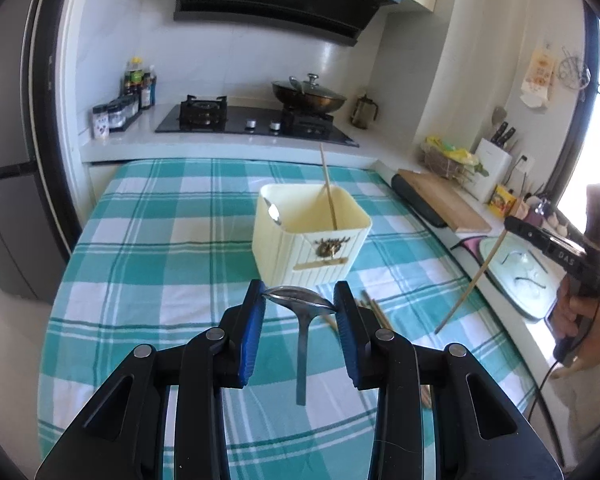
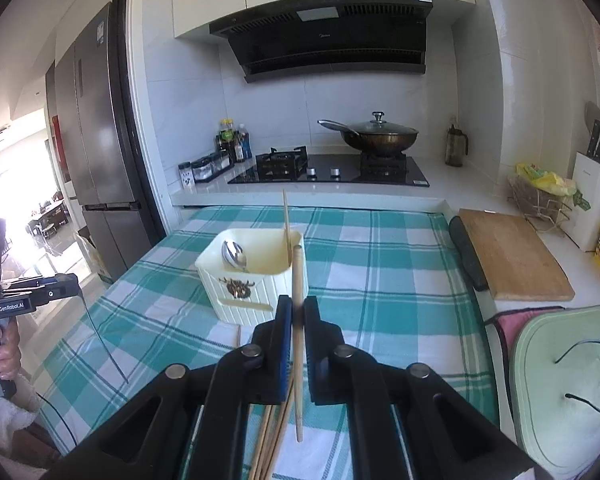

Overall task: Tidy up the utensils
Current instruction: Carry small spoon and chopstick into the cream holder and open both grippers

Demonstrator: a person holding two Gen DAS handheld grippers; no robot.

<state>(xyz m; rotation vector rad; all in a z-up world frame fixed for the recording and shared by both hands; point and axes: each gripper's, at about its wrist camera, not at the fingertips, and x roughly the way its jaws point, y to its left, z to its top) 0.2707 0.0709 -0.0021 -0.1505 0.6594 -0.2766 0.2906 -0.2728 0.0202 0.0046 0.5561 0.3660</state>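
A cream utensil holder (image 1: 312, 236) stands on the teal checked tablecloth; it also shows in the right wrist view (image 2: 252, 280). Inside it are a metal spoon (image 2: 234, 256) and one upright chopstick (image 1: 328, 188). My left gripper (image 1: 300, 300) is shut on a metal spoon (image 1: 302, 320), gripping its bowl, the handle hanging down, just in front of the holder. My right gripper (image 2: 297, 312) is shut on a wooden chopstick (image 2: 297, 320), held above the table near the holder's right side. The right gripper and its chopstick (image 1: 466, 284) also show in the left wrist view.
Several loose chopsticks (image 2: 272, 440) lie on the cloth (image 2: 380, 280) below the right gripper. A wooden cutting board (image 2: 512, 256) and a pale green lid (image 2: 568, 380) sit on the counter to the right. The stove with a wok (image 2: 380, 136) is behind.
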